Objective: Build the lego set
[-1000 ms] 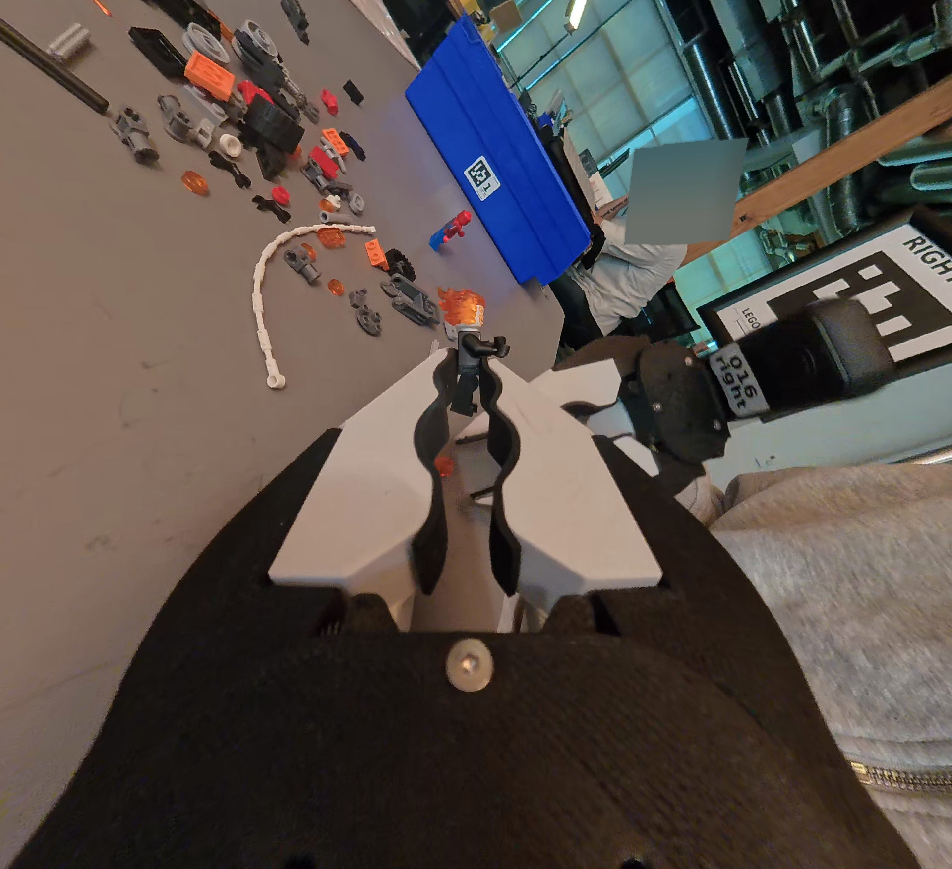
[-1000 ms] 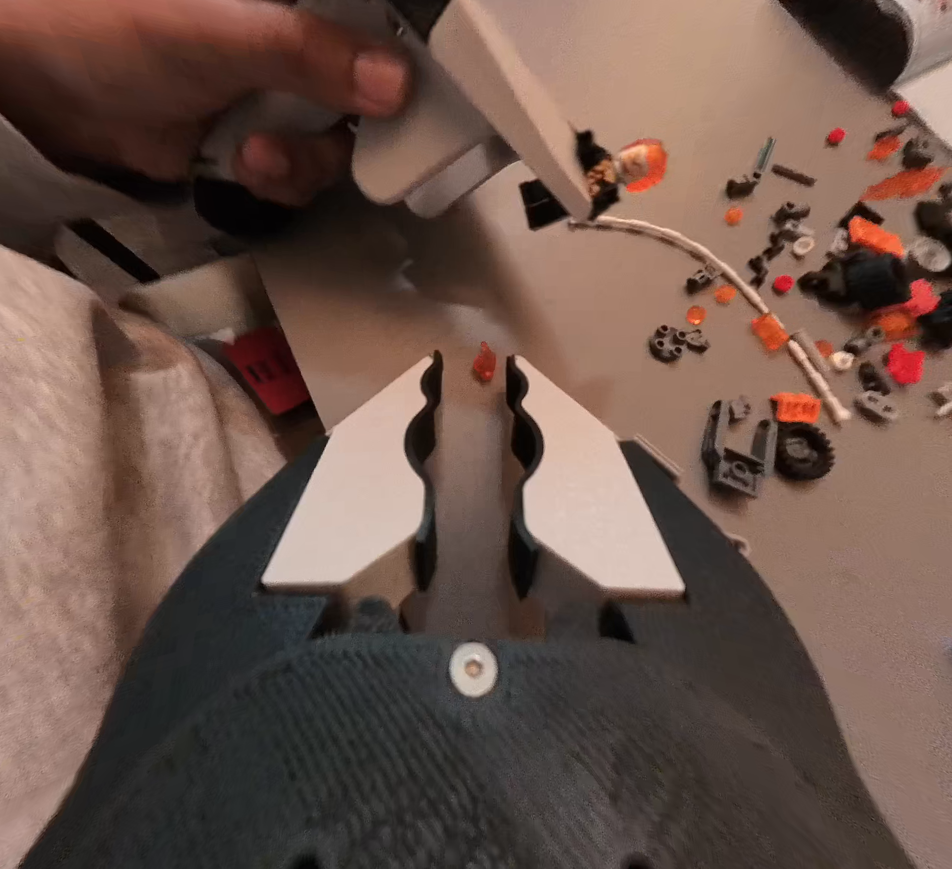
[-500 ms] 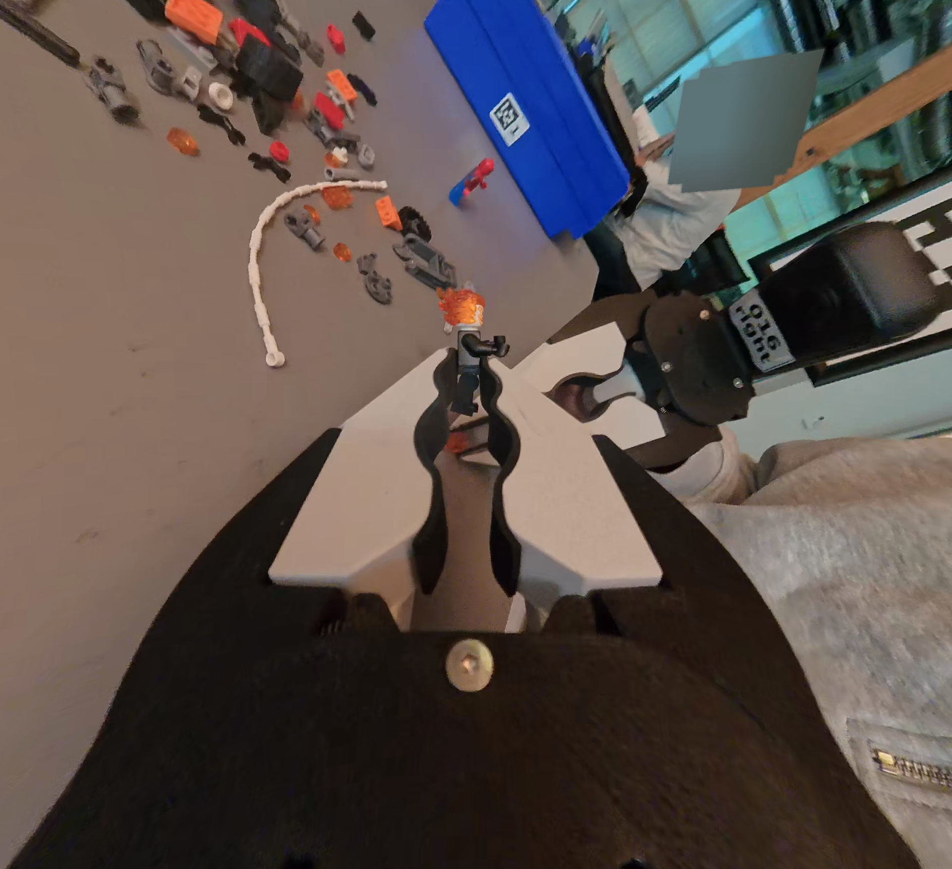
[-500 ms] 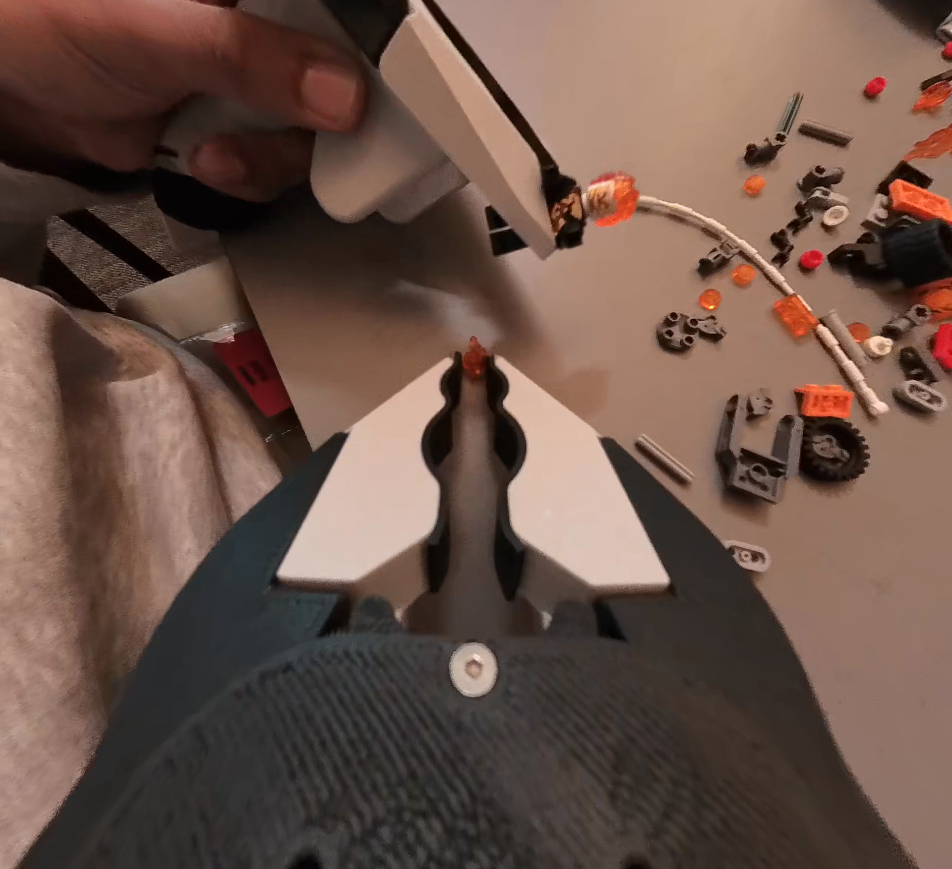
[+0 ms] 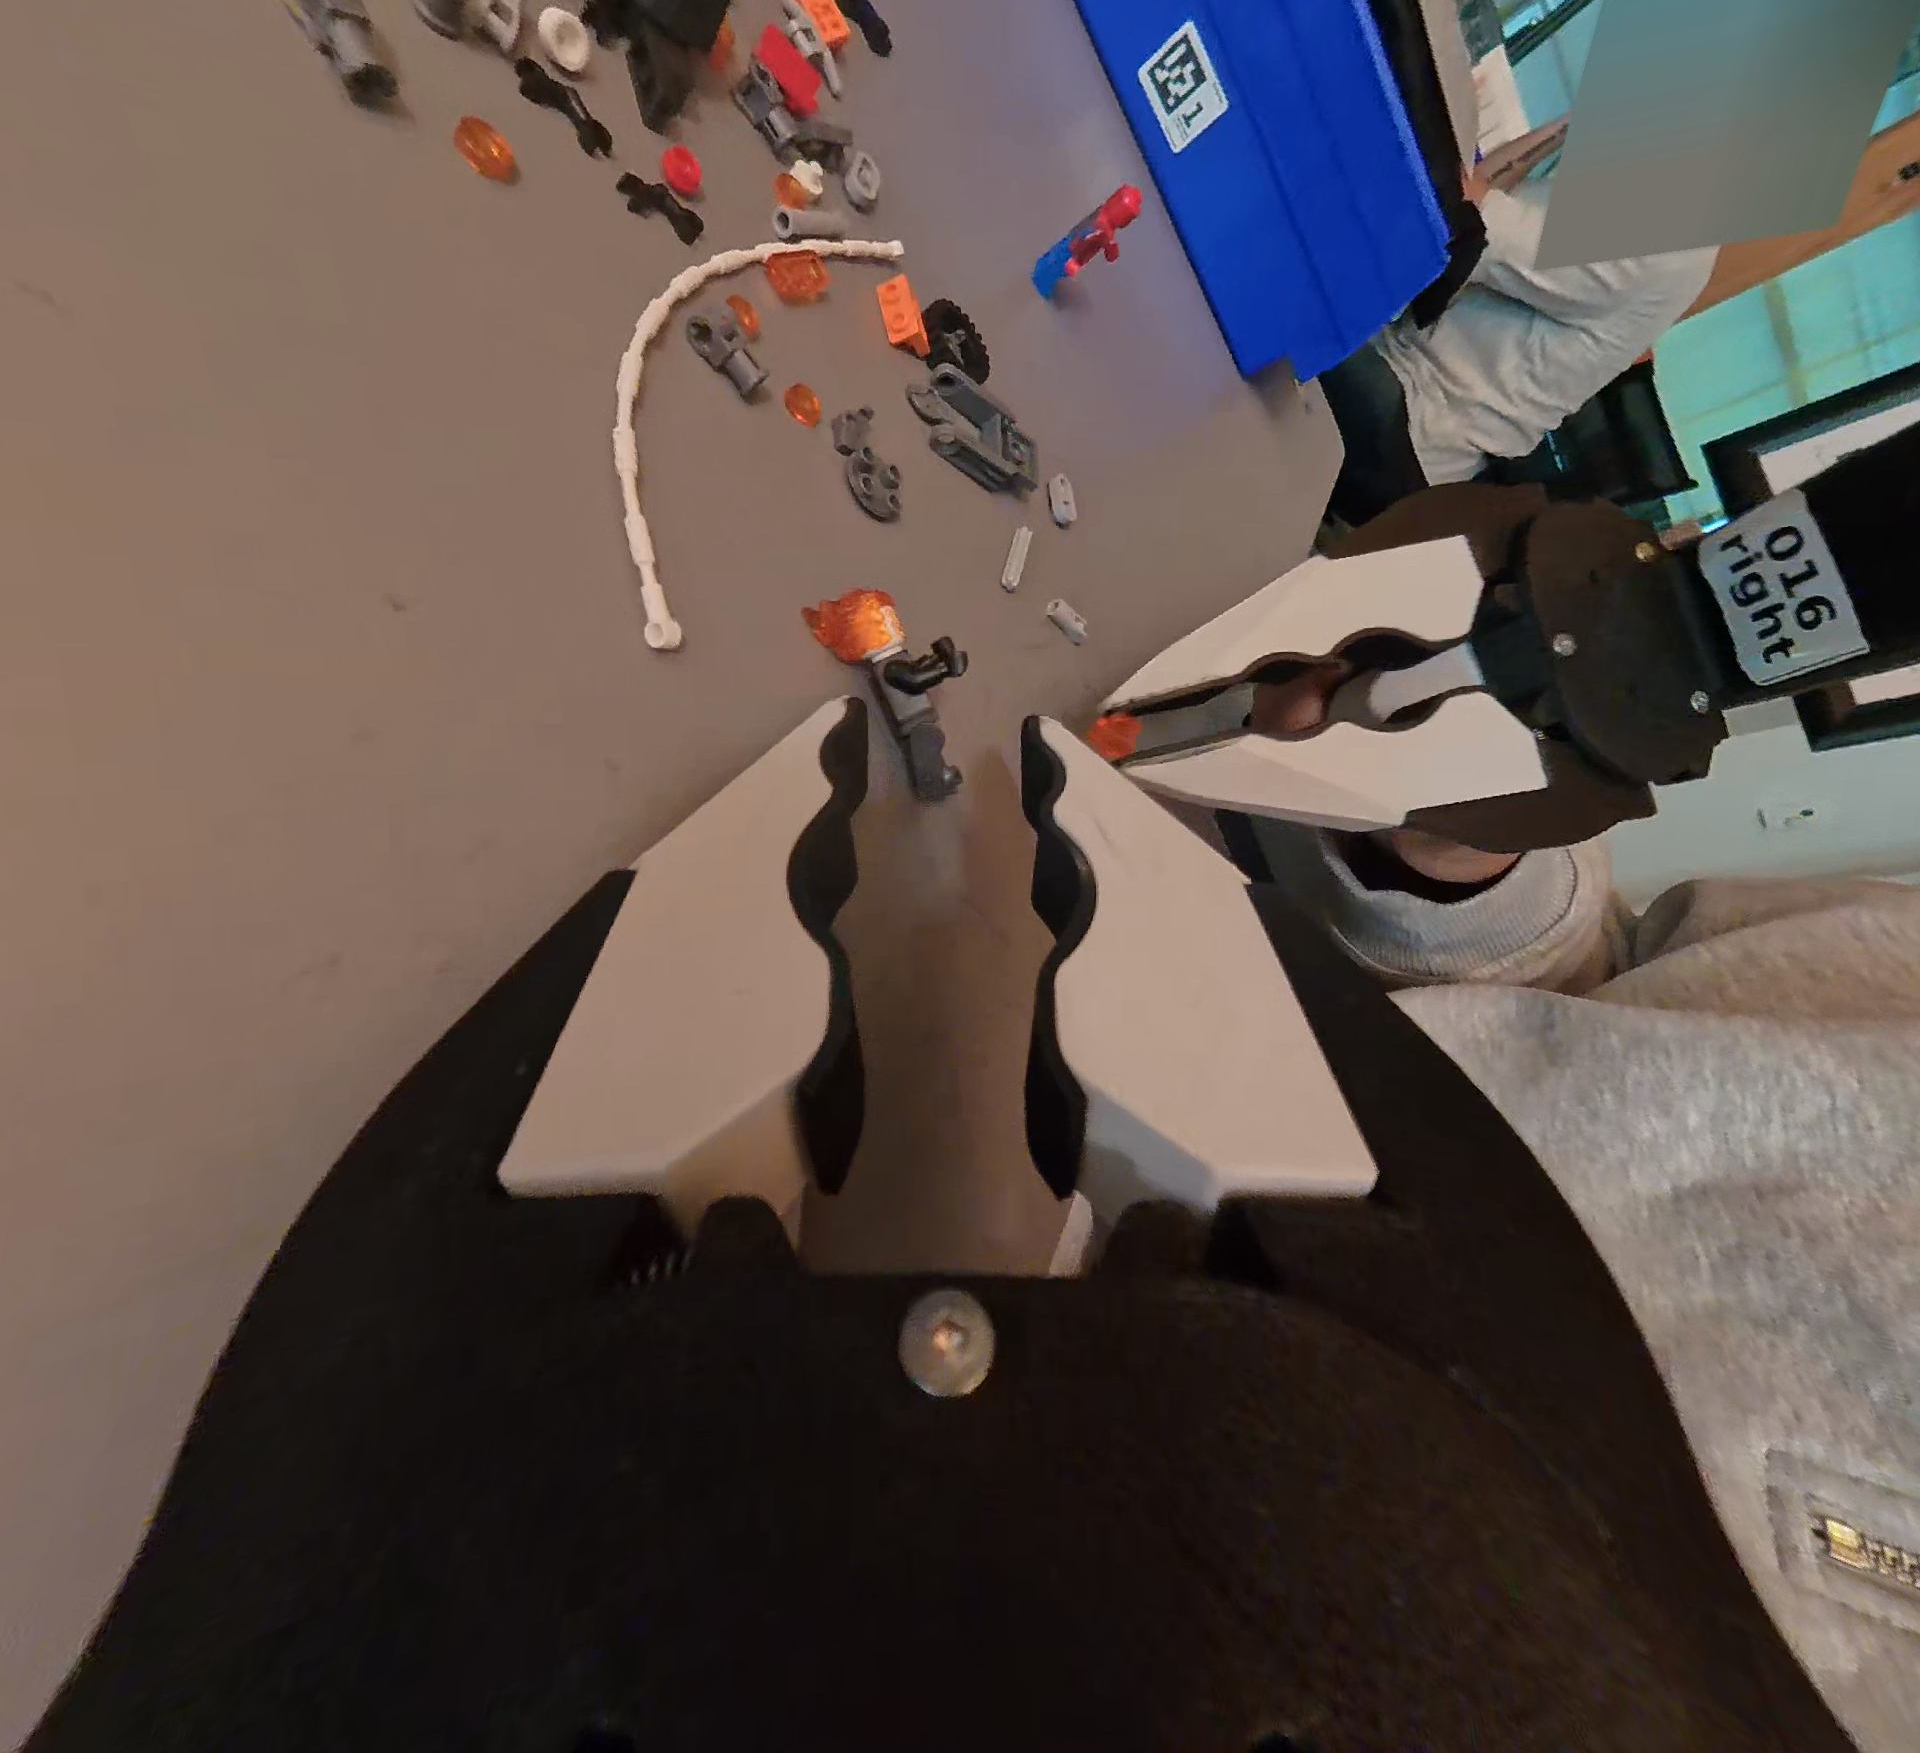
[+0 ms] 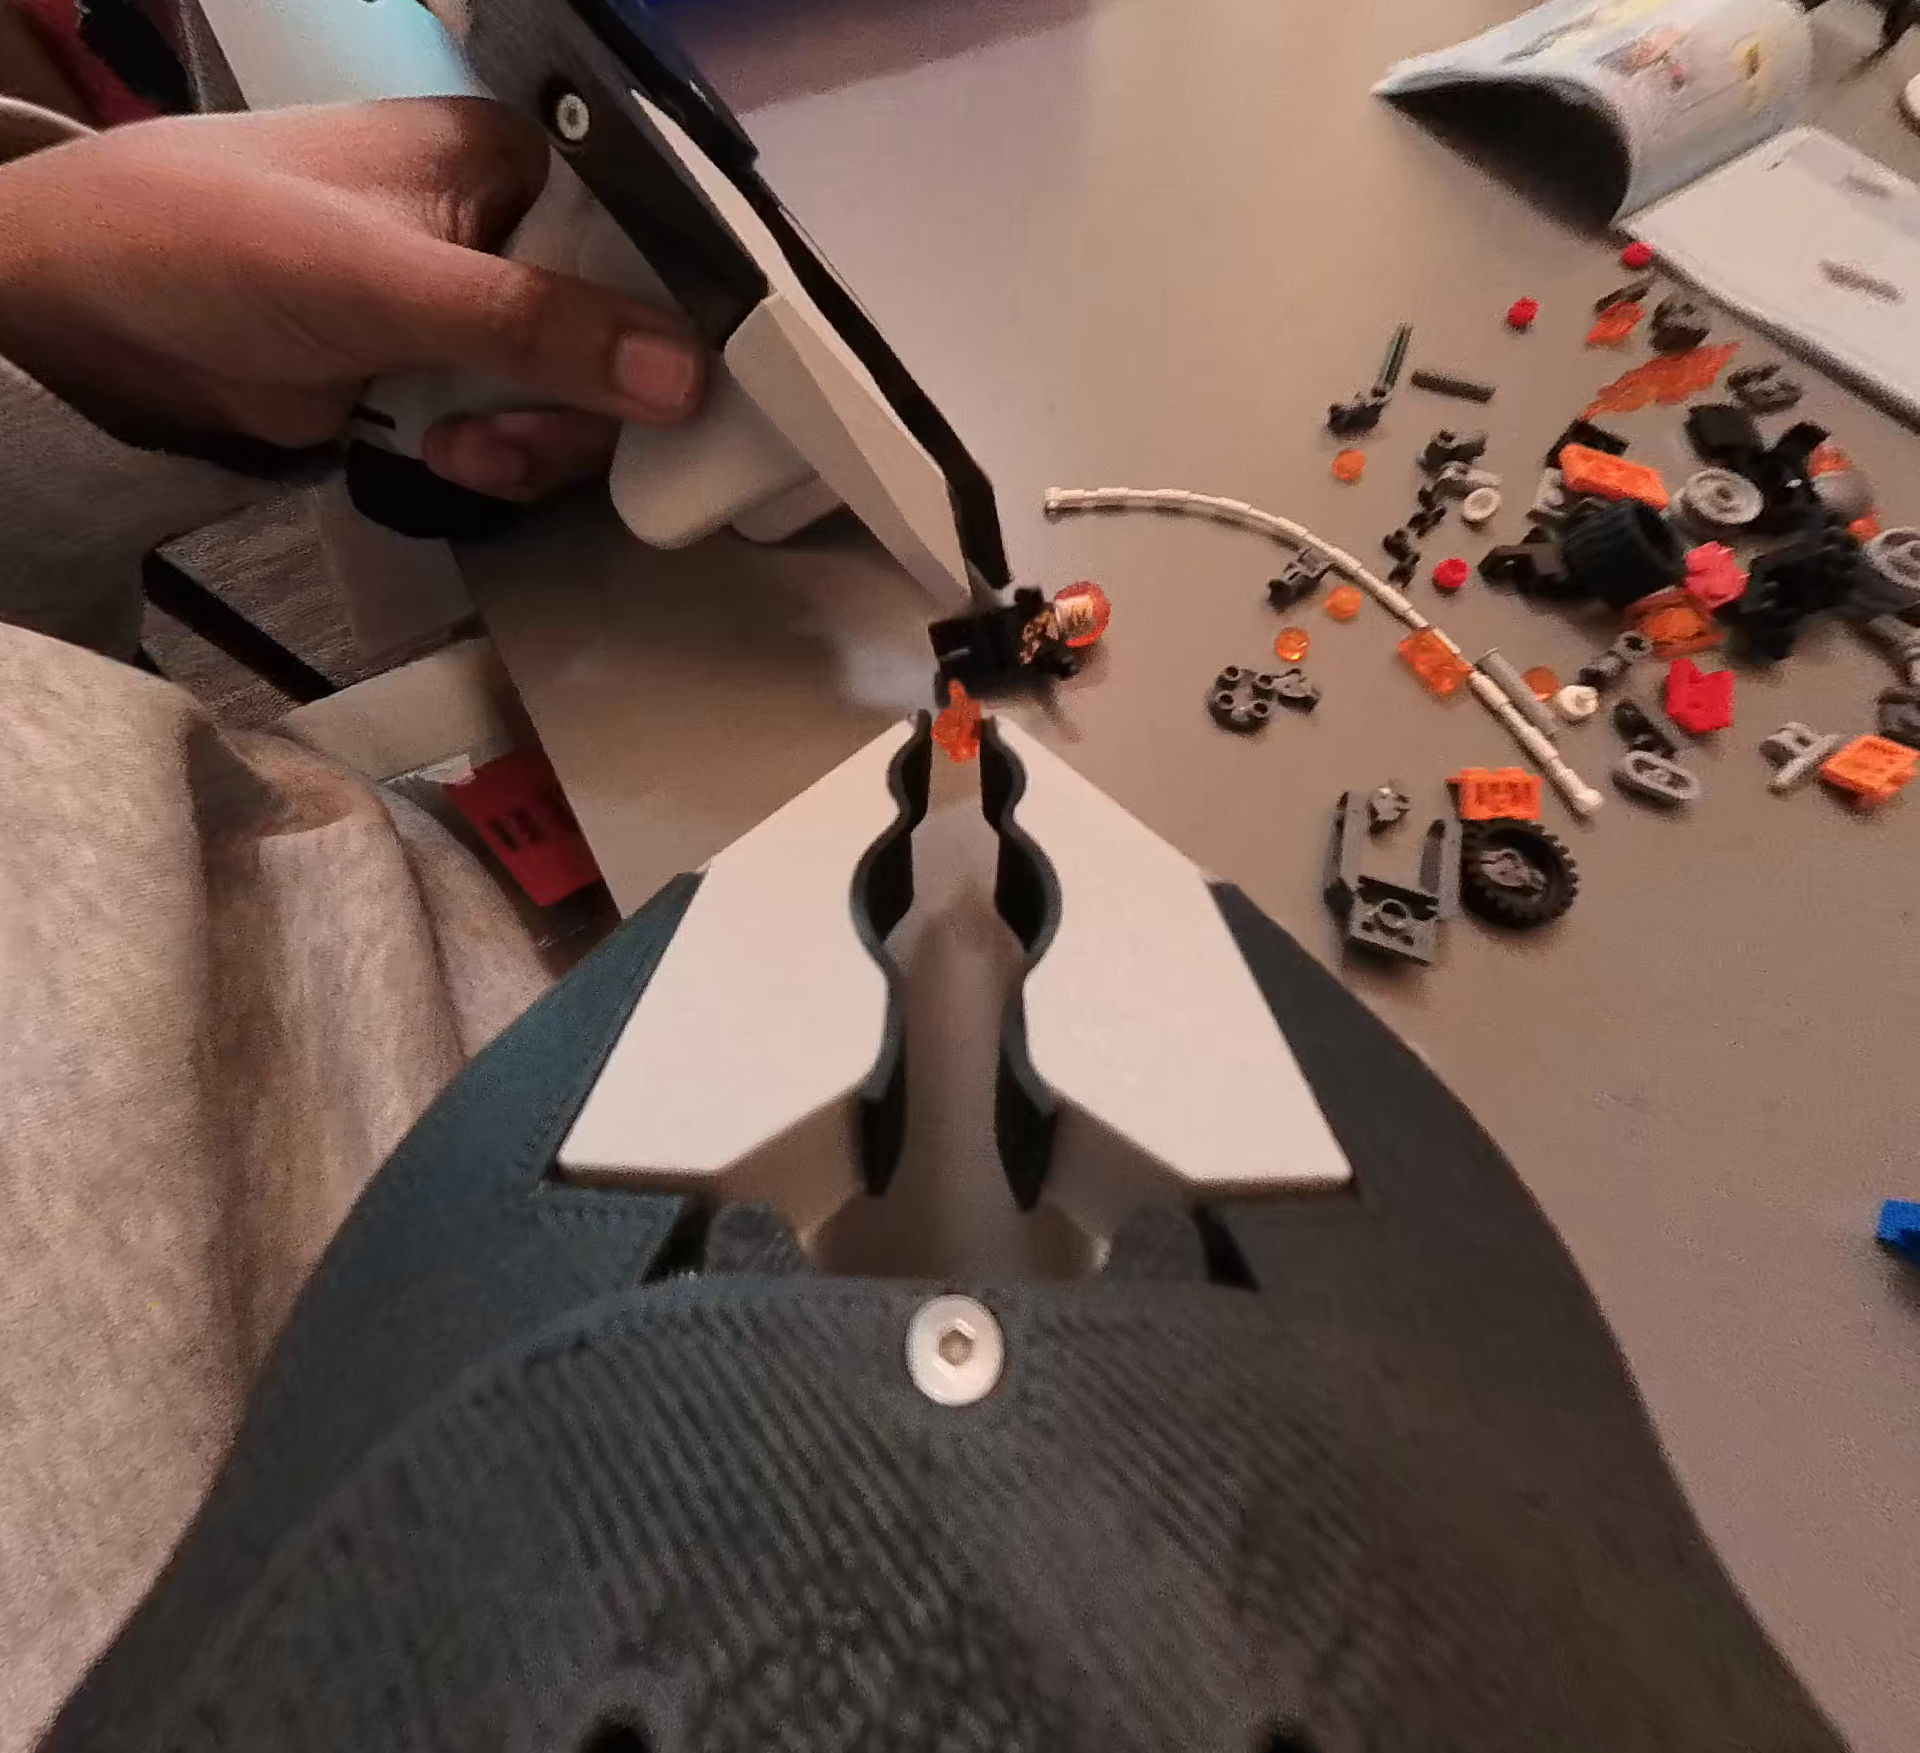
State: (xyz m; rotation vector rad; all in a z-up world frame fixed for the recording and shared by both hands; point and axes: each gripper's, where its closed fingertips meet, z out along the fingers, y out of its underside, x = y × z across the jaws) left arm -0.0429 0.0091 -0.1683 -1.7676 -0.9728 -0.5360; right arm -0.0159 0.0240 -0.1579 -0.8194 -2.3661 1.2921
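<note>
The left gripper (image 5: pixel 940 732), fingers spread wide, stood over a flame-headed minifigure (image 5: pixel 902 677) lying on the bench (image 5: pixel 260 664) while the right gripper (image 6: pixel 951 735) pinched a small orange flame piece (image 6: pixel 957 730); fitting it likely required regripping the figure.

The small grey minifigure with a translucent orange flame head (image 5: pixel 902 677) lies on the flat grey tabletop (image 5: pixel 260 560) between the left gripper (image 5: pixel 940 732) fingertips. The right gripper (image 5: pixel 1110 735) sits just right, pinching a tiny translucent orange flame piece (image 6: pixel 958 727). The curved white chain (image 5: pixel 665 394) lies ahead-left, the blue plastic bin (image 5: pixel 1226 93) beyond, right.
</note>
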